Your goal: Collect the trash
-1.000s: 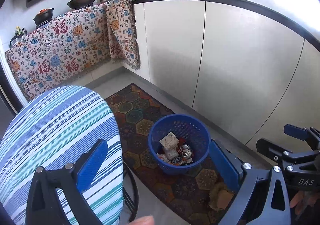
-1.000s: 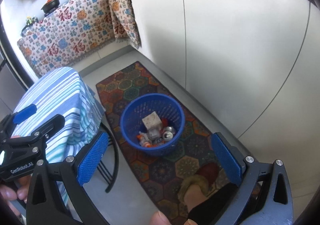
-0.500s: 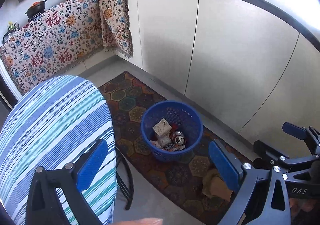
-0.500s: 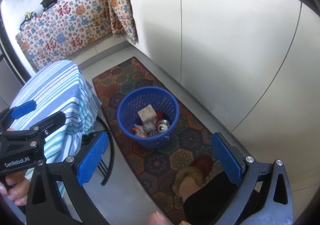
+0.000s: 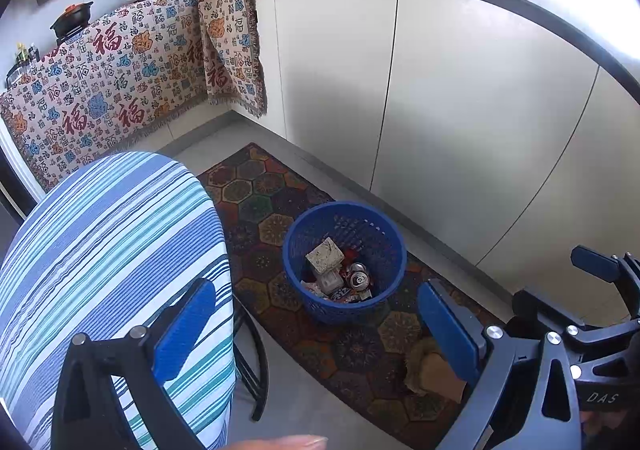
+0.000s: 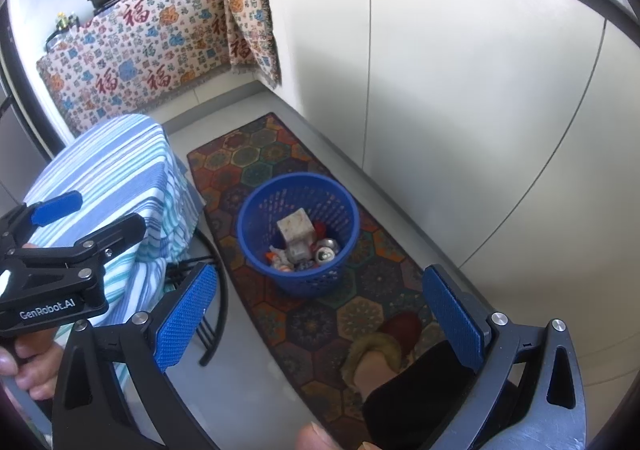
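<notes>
Blue plastic basket (image 5: 344, 262) standing upright on the patterned rug (image 5: 280, 202), mouth facing up, just in front of the white cabinet doors (image 5: 440, 98) and near the stool with the striped cover (image 5: 112, 250). Round, so no long axis to speak of — only a vertical one, with walls tapering down to a narrower base. Inside: a crumpled carton (image 5: 325, 255), a drink can (image 5: 358, 280) lying with its top toward the camera, wrappers underneath. Likely light, lattice walls thin and springy, prone to flex under a hard squeeze; best taken at the stiffer rolled rim, one pad inside and one outside, and kept level so nothing spills. Contents loose, can smooth and apt to roll.

Left gripper (image 5: 316, 334) spread wide, nothing between the pads, well above the basket. Right gripper (image 6: 320, 320) likewise spread and empty — a slippered foot (image 6: 380, 350) on the rug below it.
</notes>
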